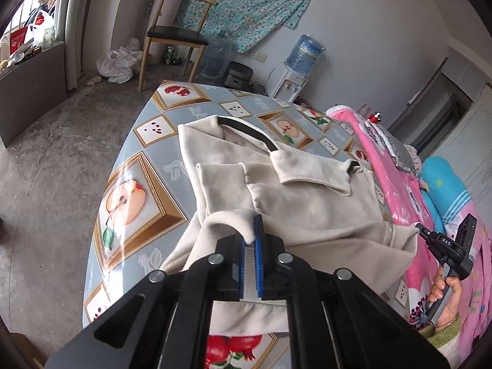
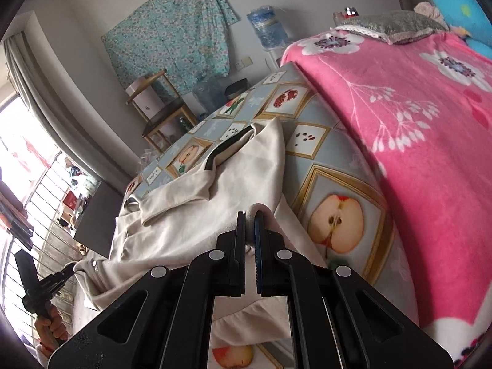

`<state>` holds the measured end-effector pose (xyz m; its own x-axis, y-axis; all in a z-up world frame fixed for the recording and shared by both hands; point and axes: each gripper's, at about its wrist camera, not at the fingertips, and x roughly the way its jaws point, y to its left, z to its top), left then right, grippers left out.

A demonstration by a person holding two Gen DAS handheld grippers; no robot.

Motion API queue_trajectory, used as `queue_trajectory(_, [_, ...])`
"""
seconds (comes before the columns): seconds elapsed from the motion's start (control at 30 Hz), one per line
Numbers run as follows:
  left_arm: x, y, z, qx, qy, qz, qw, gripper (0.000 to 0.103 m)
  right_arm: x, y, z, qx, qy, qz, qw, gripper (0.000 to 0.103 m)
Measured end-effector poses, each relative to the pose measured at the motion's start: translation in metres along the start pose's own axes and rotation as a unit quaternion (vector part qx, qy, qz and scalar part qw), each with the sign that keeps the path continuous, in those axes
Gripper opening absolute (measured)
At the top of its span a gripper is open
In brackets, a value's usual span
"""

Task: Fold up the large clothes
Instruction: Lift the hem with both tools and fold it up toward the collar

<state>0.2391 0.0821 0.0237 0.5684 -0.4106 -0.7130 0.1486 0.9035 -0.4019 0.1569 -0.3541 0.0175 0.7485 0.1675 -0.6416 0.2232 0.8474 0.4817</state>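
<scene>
The left wrist view is taking in the concrete floor on the left, a wooden chair [image 1: 172, 33] against the far wall, a water dispenser [image 1: 290, 84] with its blue bottle, and, at the right edge, the person's right hand [image 1: 446, 292] gripping the handle of the right hand-held gripper [image 1: 419, 227]. The right wrist view is showing instead a wide stretch of pink flowered blanket [image 2: 415, 129] over the bed on the right, a barred window at the far left, and the person's left hand [image 2: 50, 329] at the lower left.

The cream garment [image 1: 292, 196] is lying on the counter [image 1: 135, 166], which is covered in a fruit-patterned cloth. Its dark-lined collar [image 1: 246, 126] is pointing to the far side, one sleeve is lying folded across the body, and the near hem is lifting off the counter in a rumpled ridge.

The left hand-held gripper [image 1: 250, 240] is sitting clamped on the near edge of the cream garment, the fabric pinched between its blue pads [image 1: 257, 230] and draping down to either side. In its own view the right hand-held gripper [image 2: 249, 233] is likewise closed on the other near corner of the cream garment [image 2: 196, 215], a small hump of cloth bulging just past its fingertips. From the left wrist view its tip is meeting the stretched corner of the fabric, above the pink blanket.
</scene>
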Motion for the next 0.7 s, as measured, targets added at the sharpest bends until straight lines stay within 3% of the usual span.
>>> queue_trajectory(0.07, [0.022,0.011,0.009,-0.012,0.01,0.009,0.9998,0.008,0.022,-0.01,0.008,0.024,0.012,0.014,1.0,0.006])
queue_trajectory(0.17, [0.053,0.024,0.013,-0.029,0.033,0.044,0.9981,0.017,0.05,-0.019,0.008,0.04,0.033,-0.017,0.999,0.016])
queue_trajectory(0.23, [0.058,0.03,0.012,-0.045,0.036,0.046,0.9972,0.02,0.052,-0.021,0.006,0.039,0.031,-0.036,0.998,0.037])
queue_trajectory(0.27, [0.054,0.033,0.011,-0.059,0.03,0.039,0.9971,0.022,0.048,-0.021,0.006,0.039,0.024,-0.035,0.998,0.041])
queue_trajectory(0.3, [0.046,0.034,0.01,-0.069,0.013,0.034,0.997,0.033,0.042,-0.021,0.004,0.036,0.02,-0.034,0.999,0.046])
queue_trajectory(0.37, [0.022,0.034,0.009,-0.072,-0.026,0.033,0.9965,0.044,0.027,-0.019,0.002,0.023,0.011,-0.042,0.999,0.053])
queue_trajectory(0.43, [0.001,0.035,0.005,-0.069,-0.044,0.032,0.9962,0.044,0.009,-0.017,-0.003,0.014,0.003,-0.042,0.999,0.062])
queue_trajectory(0.53, [-0.024,0.038,-0.014,-0.077,-0.035,0.015,0.9963,0.044,-0.02,-0.018,-0.02,0.02,0.006,-0.02,1.0,0.068])
queue_trajectory(0.7, [-0.037,0.041,-0.066,-0.114,0.003,-0.001,0.9935,0.044,-0.04,-0.027,-0.067,0.066,0.05,0.004,0.997,0.071])
